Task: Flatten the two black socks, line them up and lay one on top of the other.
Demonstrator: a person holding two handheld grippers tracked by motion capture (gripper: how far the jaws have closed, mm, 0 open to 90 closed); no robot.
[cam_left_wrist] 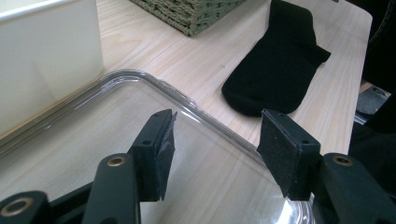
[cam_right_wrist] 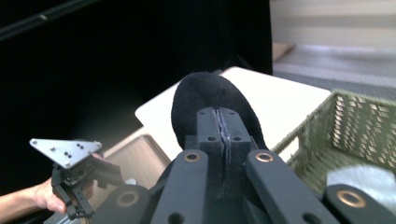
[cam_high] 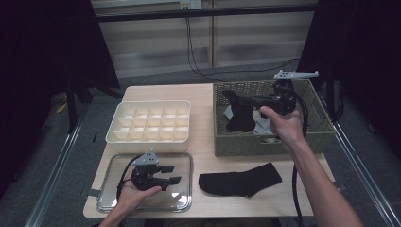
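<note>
Here, black sock (cam_high: pixel 238 113) pinched in right tool (cam_high: pixel 236 101), dangling over wicker basket (cam_high: pixel 316 137).

High view: fixed above person's side, faces forward and down, whole table (cam_high: pixel 208 94) in frame. Left gripper view: low, close over clear lid (cam_left_wrist: pixel 93 140). Right gripper view: raised above wicker basket (cam_right_wrist: pixel 369 135). All three share basket.
</note>
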